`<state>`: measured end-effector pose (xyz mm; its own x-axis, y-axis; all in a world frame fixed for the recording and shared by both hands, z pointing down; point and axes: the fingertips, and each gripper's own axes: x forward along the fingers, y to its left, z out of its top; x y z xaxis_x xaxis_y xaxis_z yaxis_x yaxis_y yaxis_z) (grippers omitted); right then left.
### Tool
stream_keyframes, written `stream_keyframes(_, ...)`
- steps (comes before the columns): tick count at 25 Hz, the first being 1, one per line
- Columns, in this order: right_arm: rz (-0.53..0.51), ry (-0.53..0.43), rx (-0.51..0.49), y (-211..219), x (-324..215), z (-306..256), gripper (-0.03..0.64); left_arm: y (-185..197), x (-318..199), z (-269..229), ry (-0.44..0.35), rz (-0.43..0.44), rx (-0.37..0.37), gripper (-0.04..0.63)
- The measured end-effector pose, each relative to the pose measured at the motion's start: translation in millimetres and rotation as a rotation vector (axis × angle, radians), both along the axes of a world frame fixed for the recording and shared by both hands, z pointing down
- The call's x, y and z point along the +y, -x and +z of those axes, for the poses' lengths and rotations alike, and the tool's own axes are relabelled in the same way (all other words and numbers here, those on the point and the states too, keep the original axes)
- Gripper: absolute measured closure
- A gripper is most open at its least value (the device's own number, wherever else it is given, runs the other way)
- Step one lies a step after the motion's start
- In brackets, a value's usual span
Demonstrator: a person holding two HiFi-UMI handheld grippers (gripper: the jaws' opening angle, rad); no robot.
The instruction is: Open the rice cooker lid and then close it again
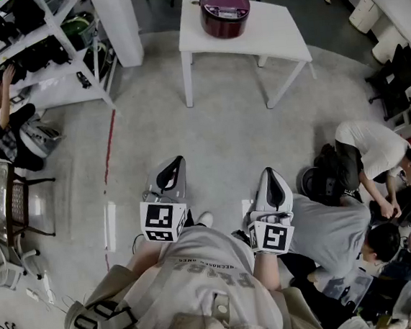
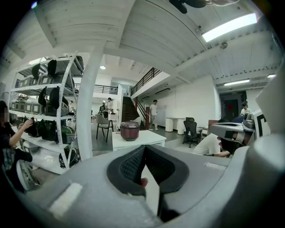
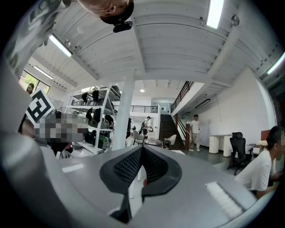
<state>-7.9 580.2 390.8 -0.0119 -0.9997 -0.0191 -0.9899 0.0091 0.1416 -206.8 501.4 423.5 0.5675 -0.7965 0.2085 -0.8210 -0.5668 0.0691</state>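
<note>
Left claw (image 2: pixel 143 150), right claw (image 3: pixel 141 149): both pressed together, empty; left's view, unlike right's, catches the rice cooker (image 2: pixel 129 131).

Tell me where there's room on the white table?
The round dark red rice cooker sits at the far edge of the white table; the near strip and right end are bare. People crowd the floor to its right.

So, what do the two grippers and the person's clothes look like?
Both the left gripper and the right gripper have pale grey shells with black ribbed jaws. Each carries a white cube of black square markers. The person wears a light T-shirt.
</note>
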Motion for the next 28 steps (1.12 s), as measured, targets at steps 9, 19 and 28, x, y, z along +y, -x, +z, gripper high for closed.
stream_keyframes(9, -0.006, 0.000, 0.015, -2, 4, 0, 0.617, -5, 3, 1, -0.006, 0.002, -0.004, 0.584)
stream_keyframes(19, -0.026, -0.010, -0.053, -6, 3, 0, 0.617, -4, 3, -4, -0.018, -0.021, -0.014, 0.584)
stream_keyframes(28, -0.099, -0.044, -0.199, -20, -12, -12, 0.364, -21, -18, -15, -0.022, -0.022, -0.051, 0.242)
